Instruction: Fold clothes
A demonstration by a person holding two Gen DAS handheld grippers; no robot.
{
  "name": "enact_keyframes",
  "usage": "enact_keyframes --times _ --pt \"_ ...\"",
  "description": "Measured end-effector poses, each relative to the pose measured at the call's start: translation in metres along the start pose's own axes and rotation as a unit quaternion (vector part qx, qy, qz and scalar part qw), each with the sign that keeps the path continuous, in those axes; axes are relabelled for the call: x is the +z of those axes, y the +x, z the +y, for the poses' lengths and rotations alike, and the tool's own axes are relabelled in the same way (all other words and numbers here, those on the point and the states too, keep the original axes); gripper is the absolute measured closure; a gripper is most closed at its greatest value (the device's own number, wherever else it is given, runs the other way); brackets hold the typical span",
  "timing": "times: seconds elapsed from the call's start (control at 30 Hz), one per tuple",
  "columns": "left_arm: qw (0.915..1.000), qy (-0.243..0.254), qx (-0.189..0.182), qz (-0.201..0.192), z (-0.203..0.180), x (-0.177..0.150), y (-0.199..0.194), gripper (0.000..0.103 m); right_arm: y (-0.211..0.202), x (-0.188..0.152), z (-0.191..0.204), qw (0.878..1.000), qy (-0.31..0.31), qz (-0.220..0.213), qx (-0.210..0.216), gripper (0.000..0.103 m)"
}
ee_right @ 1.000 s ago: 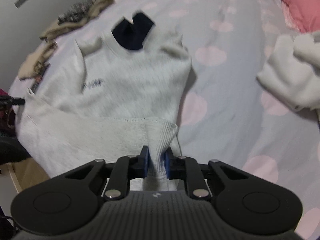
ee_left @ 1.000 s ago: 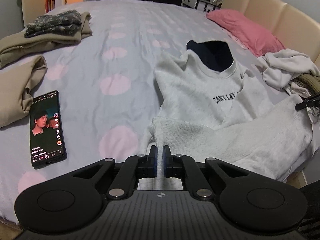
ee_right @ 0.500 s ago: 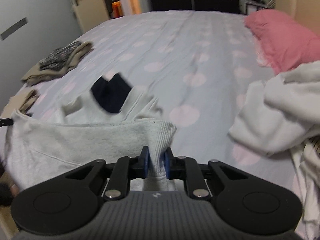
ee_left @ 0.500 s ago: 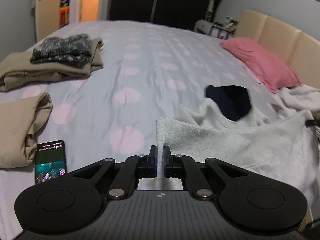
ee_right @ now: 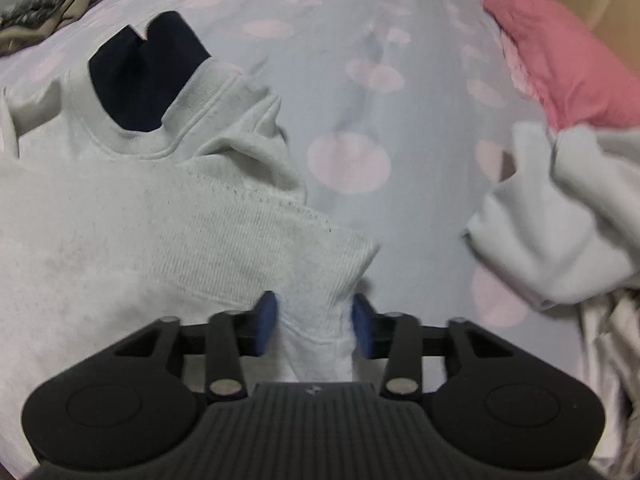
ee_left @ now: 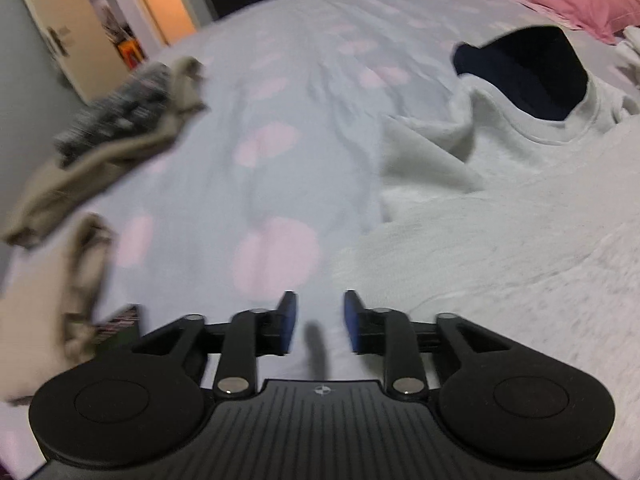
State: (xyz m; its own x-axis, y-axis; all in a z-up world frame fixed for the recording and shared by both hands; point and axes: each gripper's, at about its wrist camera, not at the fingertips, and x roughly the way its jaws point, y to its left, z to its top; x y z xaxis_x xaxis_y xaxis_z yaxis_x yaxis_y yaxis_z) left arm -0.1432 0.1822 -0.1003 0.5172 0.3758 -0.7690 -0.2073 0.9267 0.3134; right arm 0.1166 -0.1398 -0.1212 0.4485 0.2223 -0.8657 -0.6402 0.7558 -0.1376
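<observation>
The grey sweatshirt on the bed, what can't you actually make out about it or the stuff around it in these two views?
- Grey sweatshirt: chest print hidden under the folded-up hem, both views.
- Right gripper: whether the open pads touch the hem is unclear.
- Folded clothes pile: motion-blurred, left view.
- Dark object beside the left gripper: cut off, blurred.
- White clothes heap: blurred, cropped, right view.

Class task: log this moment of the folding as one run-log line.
task: fold clothes | sweatshirt: hem folded toward collar | left hand-held gripper: open, empty | right hand-held gripper: open, hem between fingers
</observation>
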Motion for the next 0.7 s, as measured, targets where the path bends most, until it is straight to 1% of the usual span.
enact_keyframes --times 0.07,0.13,0.17,0.23,0.33,0.37,0.43,0.53,0.6,0.67,0.7 --pt "0.9994 0.004 0.023 -0.026 0.003 -0.004 -0.025 0.076 -0.02 0.0 -0.006 1.0 0.013 -0.025 0.009 0.054" --pt "0.9981 0.01 0.021 -0.057 -0.003 -0.006 -0.055 0.076 -0.044 -0.002 -0.009 0.998 0.014 -0.053 0.017 0.053" --pt "0.9974 0.016 0.004 -0.07 -0.013 -0.007 -0.069 0.076 -0.053 -0.003 -0.006 0.998 0.006 -0.064 0.026 0.053" --pt "0.9949 0.038 -0.041 -0.084 -0.04 -0.009 -0.088 0.075 -0.071 -0.008 0.008 0.994 -0.029 -0.082 0.061 0.053" --pt "0.9876 0.071 -0.106 -0.091 -0.082 -0.018 -0.103 0.075 -0.088 -0.019 0.043 0.985 -0.097 -0.083 0.114 0.053" --pt "0.9847 0.079 -0.124 -0.094 -0.096 -0.022 -0.105 0.075 -0.091 -0.022 0.056 0.981 -0.12 -0.079 0.132 0.053" --pt "0.9786 0.089 -0.155 -0.102 -0.117 -0.029 -0.106 0.075 -0.095 -0.033 0.087 0.968 -0.171 -0.072 0.169 0.053" --pt "0.9775 0.082 -0.171 -0.091 -0.127 -0.038 -0.092 0.075 -0.093 -0.049 0.124 0.95 -0.227 -0.064 0.203 0.052" --pt "0.9759 0.076 -0.188 -0.08 -0.123 -0.042 -0.081 0.075 -0.083 -0.057 0.135 0.948 -0.241 -0.054 0.202 0.05" --pt "0.9733 0.069 -0.208 -0.069 -0.115 -0.046 -0.069 0.073 -0.067 -0.065 0.141 0.947 -0.252 -0.036 0.198 0.05" --pt "0.9718 0.065 -0.218 -0.064 -0.112 -0.048 -0.063 0.073 -0.057 -0.069 0.141 0.946 -0.252 -0.019 0.202 0.051"
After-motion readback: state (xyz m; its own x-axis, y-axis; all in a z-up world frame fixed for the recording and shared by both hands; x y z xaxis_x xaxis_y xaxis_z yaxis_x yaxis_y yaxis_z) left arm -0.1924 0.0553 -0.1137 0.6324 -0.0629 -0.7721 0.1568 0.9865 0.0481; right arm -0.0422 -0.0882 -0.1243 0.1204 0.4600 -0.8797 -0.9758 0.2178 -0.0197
